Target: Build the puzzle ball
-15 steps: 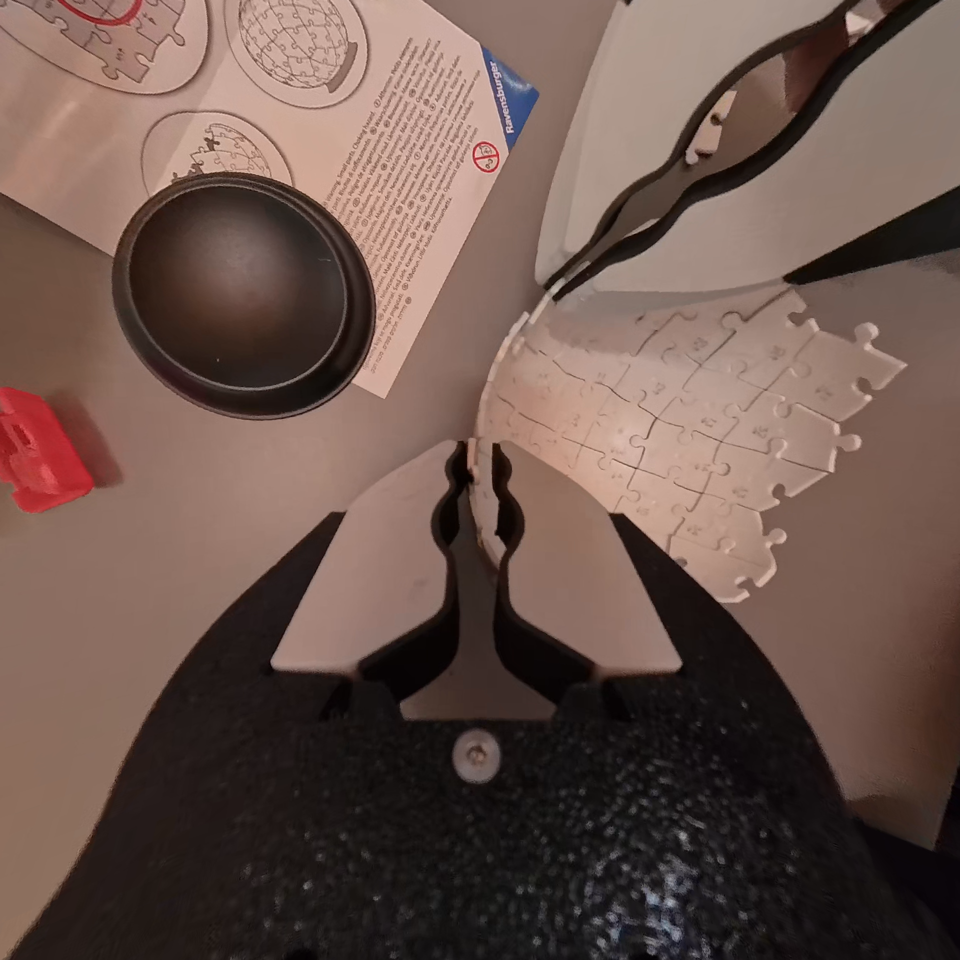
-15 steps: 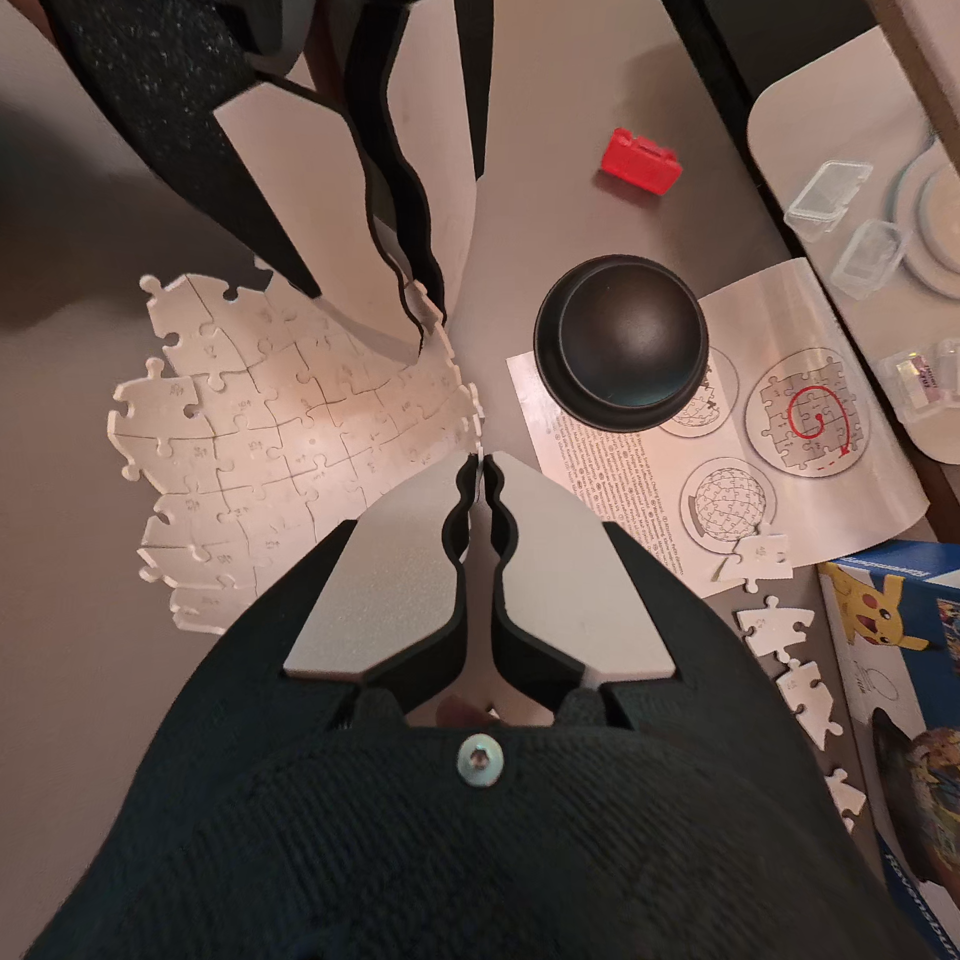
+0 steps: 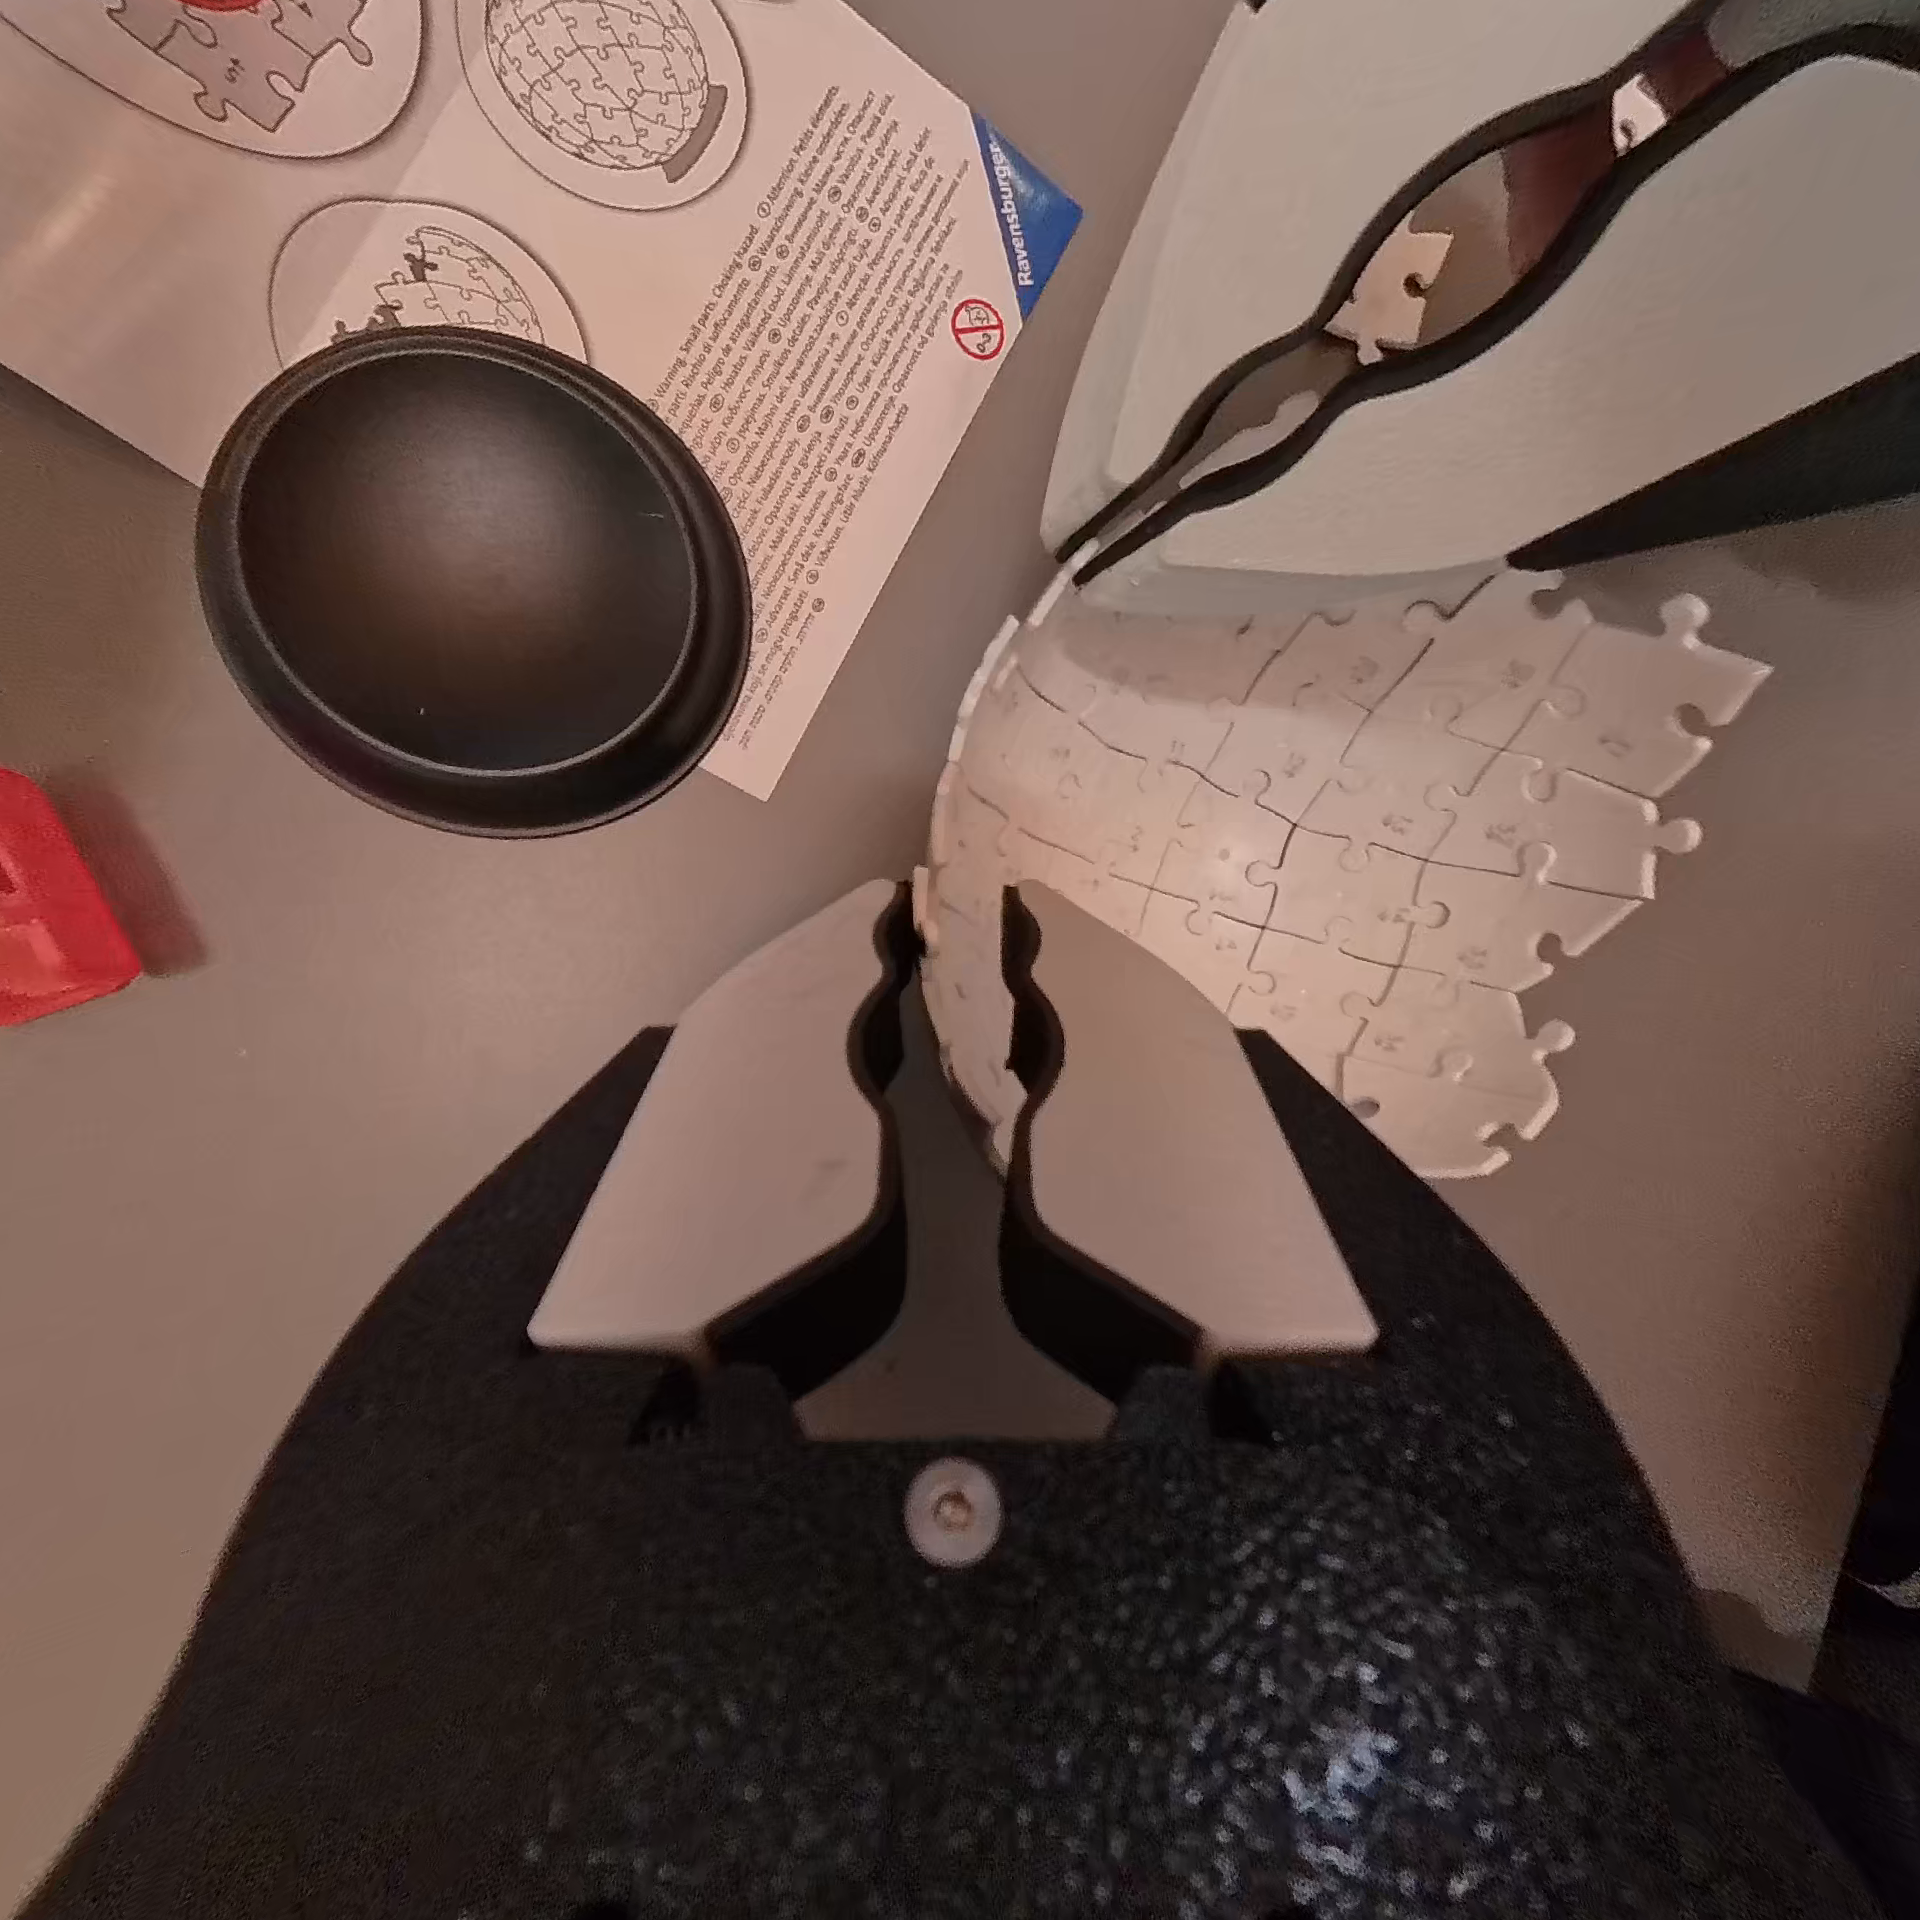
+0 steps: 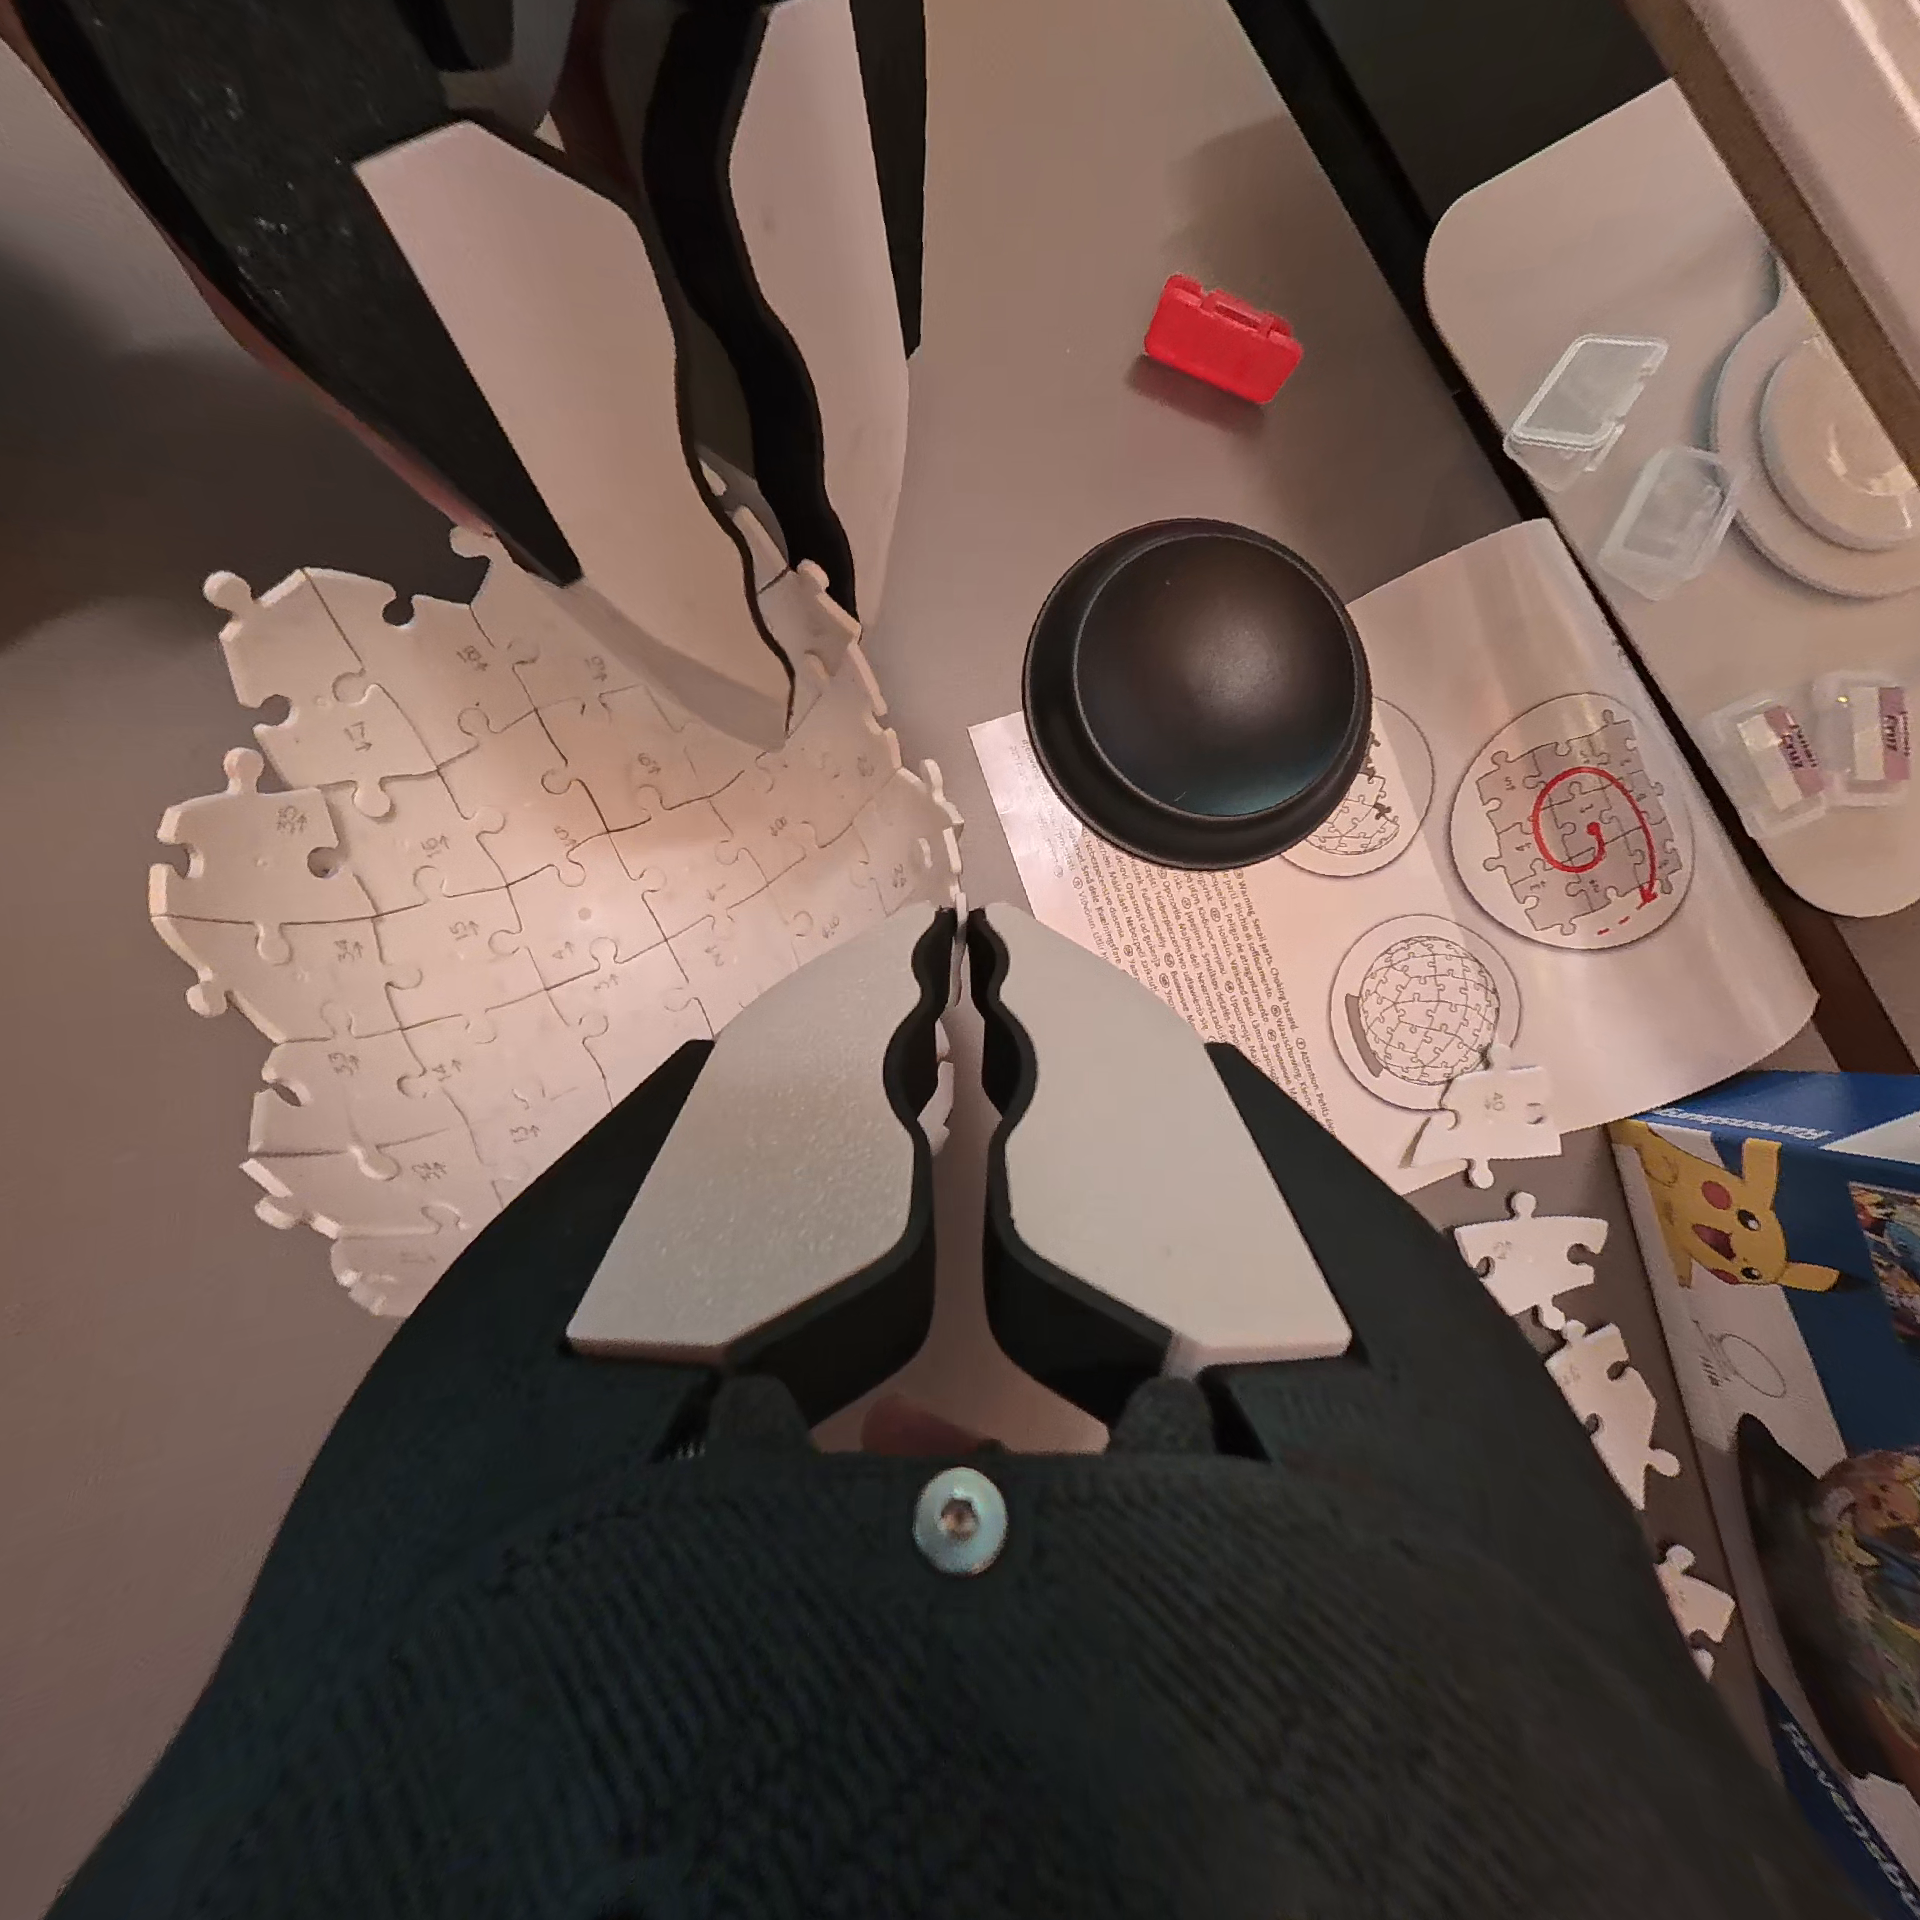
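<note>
The partly built puzzle ball is a curved white shell of joined pieces [image 3: 1351, 831], seen from its inner side, and it also shows in the right wrist view [image 4: 520, 883]. My left gripper [image 3: 961, 904] is shut on the shell's rim at one spot. My right gripper [image 4: 961, 920] is shut on the rim a little further along. Each gripper shows in the other's view: the right one [image 3: 1081, 551] at upper right, the left one [image 4: 800, 665] at the top. The black round stand [image 4: 1195, 686] sits beside the shell on the grey table.
The instruction sheet [image 4: 1507, 987] lies under the stand [image 3: 468, 582]. Loose white pieces [image 4: 1527, 1268] lie by the puzzle box [image 4: 1787, 1299] at right. A red block [image 4: 1226, 338] sits further off. A white tray [image 4: 1538, 239] at far right holds small clear containers [image 4: 1584, 410]. My hands' fingertips stand some 6 cm from each other.
Almost nothing. Both grippers stay shut on the shell's rim, and the shell has shifted only slightly.
</note>
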Demonstrator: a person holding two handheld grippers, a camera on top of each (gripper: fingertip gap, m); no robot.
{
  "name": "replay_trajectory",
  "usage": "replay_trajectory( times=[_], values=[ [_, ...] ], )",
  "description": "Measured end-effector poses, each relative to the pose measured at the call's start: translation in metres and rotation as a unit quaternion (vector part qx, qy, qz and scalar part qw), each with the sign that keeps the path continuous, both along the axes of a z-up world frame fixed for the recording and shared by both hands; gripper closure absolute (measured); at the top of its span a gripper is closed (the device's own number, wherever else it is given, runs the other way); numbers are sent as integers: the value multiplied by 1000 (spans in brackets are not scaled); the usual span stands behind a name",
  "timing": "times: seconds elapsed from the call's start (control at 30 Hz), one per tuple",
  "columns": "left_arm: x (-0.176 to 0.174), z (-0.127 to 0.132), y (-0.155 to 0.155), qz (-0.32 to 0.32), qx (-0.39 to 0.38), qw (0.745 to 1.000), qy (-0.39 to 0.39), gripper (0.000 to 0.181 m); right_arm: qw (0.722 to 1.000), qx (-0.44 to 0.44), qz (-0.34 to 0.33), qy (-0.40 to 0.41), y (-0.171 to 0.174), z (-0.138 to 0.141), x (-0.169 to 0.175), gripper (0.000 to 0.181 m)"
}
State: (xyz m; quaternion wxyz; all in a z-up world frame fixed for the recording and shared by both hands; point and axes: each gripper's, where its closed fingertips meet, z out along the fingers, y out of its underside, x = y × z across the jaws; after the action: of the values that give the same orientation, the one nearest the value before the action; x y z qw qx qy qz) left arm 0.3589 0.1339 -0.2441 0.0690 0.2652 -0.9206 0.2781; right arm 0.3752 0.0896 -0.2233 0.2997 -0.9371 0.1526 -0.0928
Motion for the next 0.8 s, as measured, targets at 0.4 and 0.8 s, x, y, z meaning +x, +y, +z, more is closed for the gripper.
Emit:
replay_trajectory(
  times=[0.4, 0.8],
  values=[
    [17, 29, -4, -48, -39, 997, -50, 150, 1000, 14, 0, 24, -3, -6, 5, 178],
    [28, 7, -36, -254, -53, 965, 33, 145, 999, 25, -10, 36, -8, -11, 13, 178]
  ],
)
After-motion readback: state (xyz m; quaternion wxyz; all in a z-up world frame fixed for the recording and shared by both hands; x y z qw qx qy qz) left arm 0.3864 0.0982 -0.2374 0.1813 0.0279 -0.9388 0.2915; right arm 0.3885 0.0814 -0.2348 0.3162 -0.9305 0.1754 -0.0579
